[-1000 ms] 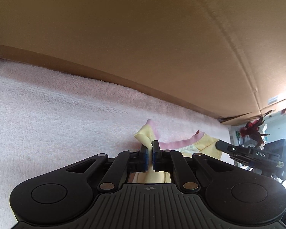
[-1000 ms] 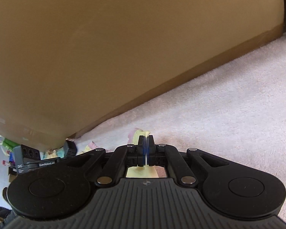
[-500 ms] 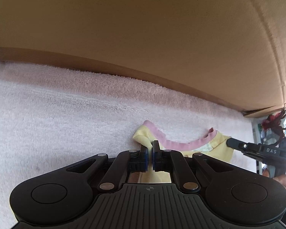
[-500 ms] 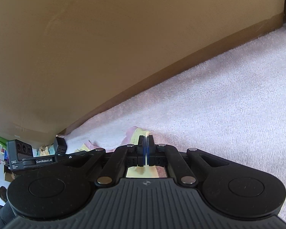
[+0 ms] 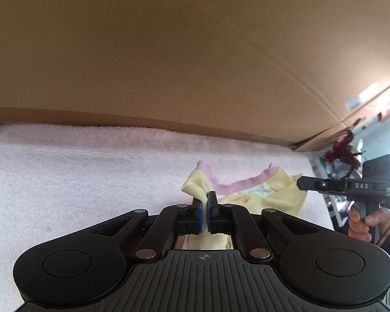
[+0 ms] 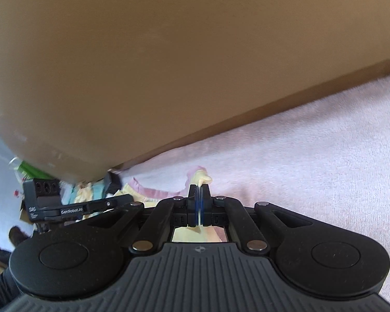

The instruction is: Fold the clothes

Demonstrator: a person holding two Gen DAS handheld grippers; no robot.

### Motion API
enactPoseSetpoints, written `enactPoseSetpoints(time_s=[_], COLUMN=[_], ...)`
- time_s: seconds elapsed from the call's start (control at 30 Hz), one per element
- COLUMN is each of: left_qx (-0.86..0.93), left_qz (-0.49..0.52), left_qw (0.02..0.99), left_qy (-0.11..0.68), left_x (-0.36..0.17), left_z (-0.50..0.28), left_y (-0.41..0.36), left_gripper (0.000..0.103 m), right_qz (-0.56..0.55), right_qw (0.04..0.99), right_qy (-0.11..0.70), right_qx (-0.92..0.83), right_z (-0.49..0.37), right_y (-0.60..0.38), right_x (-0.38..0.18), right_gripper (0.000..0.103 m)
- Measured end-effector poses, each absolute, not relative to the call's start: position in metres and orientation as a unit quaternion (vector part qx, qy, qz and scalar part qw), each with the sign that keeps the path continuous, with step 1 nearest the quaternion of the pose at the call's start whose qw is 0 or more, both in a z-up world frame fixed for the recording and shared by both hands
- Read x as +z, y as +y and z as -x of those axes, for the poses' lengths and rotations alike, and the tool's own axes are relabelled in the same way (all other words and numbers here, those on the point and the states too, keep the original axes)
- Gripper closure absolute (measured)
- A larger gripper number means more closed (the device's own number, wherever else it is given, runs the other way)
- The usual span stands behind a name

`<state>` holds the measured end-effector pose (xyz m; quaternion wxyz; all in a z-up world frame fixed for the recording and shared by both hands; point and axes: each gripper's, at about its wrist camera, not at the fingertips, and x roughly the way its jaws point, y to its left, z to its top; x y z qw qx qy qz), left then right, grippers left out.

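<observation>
A small yellow garment with a pink band along its edge hangs stretched between both grippers over a pink towel. My left gripper is shut on one corner of it, the cloth bunching above the blue pads. The right gripper's body shows at the right of the left wrist view, held by a hand. In the right wrist view my right gripper is shut on the other corner of the yellow garment, and the left gripper's body shows at the left.
A tall brown cardboard wall stands along the far edge of the towel, close ahead in both views, cardboard wall. Pink towel spreads to the right. Cluttered room items show past the cardboard's end.
Both grippers have held their grip on the garment while shifting; the garment's pink band now spans wider between them, and the other gripper looms larger in each view.
</observation>
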<state>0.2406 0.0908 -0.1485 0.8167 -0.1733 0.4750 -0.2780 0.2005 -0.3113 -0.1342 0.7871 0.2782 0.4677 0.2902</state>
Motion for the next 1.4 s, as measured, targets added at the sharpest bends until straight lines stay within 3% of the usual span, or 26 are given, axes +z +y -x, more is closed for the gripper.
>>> enactPoseSetpoints(time_s=[0.37, 0.77, 0.8, 0.87, 1.0, 1.07, 1.13, 1.23, 1.4], left_qx=[-0.335, -0.354, -0.354, -0.350, -0.334, -0.327, -0.325, -0.339, -0.353], left_qz=[0.118, 0.015, -0.002, -0.039, -0.118, -0.159, -0.192, -0.207, -0.179], left_qw=[0.829, 0.835, 0.836, 0.838, 0.839, 0.836, 0.832, 0.819, 0.821], left_qy=[0.432, 0.420, 0.420, 0.418, 0.414, 0.411, 0.407, 0.415, 0.411], left_x=[-0.113, -0.131, -0.133, -0.140, -0.150, -0.153, -0.153, -0.146, -0.125], left_z=[-0.156, -0.070, -0.064, -0.056, -0.037, -0.029, -0.018, -0.004, 0.009], left_y=[0.089, 0.081, 0.079, 0.074, 0.061, 0.053, 0.048, 0.044, 0.048], left_gripper=[0.103, 0.102, 0.099, 0.084, 0.076, 0.065, 0.042, 0.026, 0.022], right_qz=[-0.200, -0.023, -0.002, 0.040, 0.074, 0.080, 0.087, 0.052, -0.002], right_qw=[0.766, 0.744, 0.741, 0.740, 0.736, 0.734, 0.732, 0.748, 0.778], right_qy=[0.463, 0.504, 0.507, 0.507, 0.511, 0.515, 0.520, 0.510, 0.488], right_qx=[0.398, 0.439, 0.441, 0.441, 0.437, 0.435, 0.432, 0.422, 0.396], right_z=[-0.140, -0.068, -0.063, -0.055, -0.046, -0.042, -0.039, -0.042, -0.045], right_y=[-0.312, -0.295, -0.291, -0.285, -0.283, -0.284, -0.285, -0.296, -0.303], right_x=[-0.089, -0.108, -0.110, -0.116, -0.118, -0.117, -0.116, -0.102, -0.079], right_gripper=[0.102, 0.102, 0.102, 0.101, 0.095, 0.094, 0.094, 0.094, 0.094])
